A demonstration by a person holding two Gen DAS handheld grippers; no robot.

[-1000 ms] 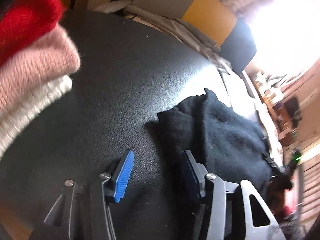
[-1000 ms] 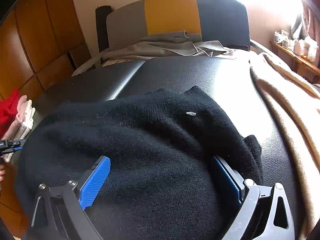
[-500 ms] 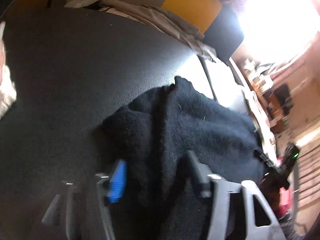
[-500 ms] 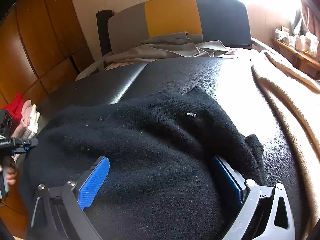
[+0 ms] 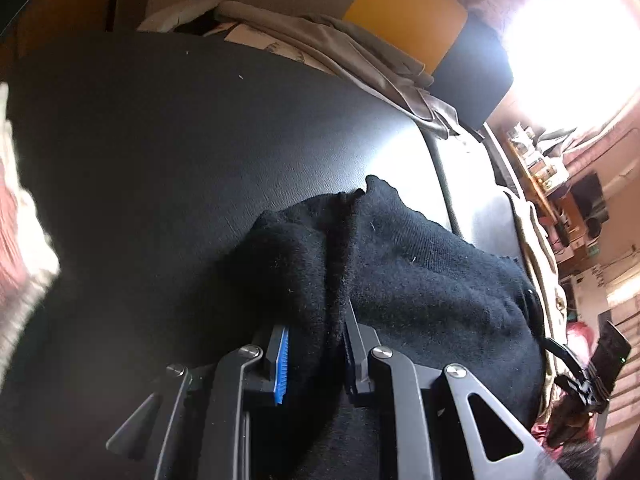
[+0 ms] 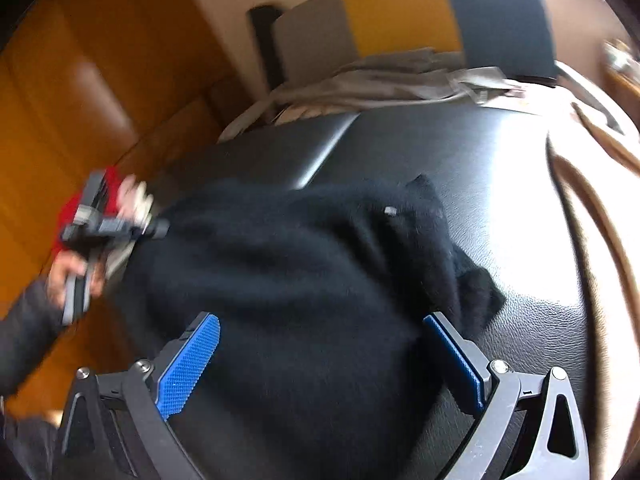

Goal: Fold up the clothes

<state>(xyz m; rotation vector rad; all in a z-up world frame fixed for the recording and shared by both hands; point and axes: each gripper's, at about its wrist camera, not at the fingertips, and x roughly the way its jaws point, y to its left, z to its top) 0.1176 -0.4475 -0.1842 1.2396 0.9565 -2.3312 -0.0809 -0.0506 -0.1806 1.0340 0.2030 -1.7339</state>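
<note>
Left gripper (image 5: 314, 354) has its jaws closing on a bunched ridge of the black knit sweater (image 5: 420, 280), the blue pad and the dark one pressing the fold from both sides near six o'clock in the left wrist view. Right gripper (image 6: 324, 364) stands wide open over the same sweater, which runs between its blue pads (image 6: 188, 364) unpinched.

Outward from there, the sweater lies heaped on the black leather sofa seat (image 5: 180, 152), its free corner poking toward twelve o'clock. In the right wrist view the left gripper shows at nine o'clock, tugging the garment's edge toward a red and pale folded stack (image 6: 70, 208) that is blurred. A grey garment (image 5: 360, 56) lies crumpled at the seat's far end, at twelve o'clock, and a beige blanket (image 6: 592, 184) sits at three o'clock.

Risk, as I judge it: only one side is pinched, so pulling may drag the whole heap rather than spread it; thick knit could also slip from a shallow bite.
</note>
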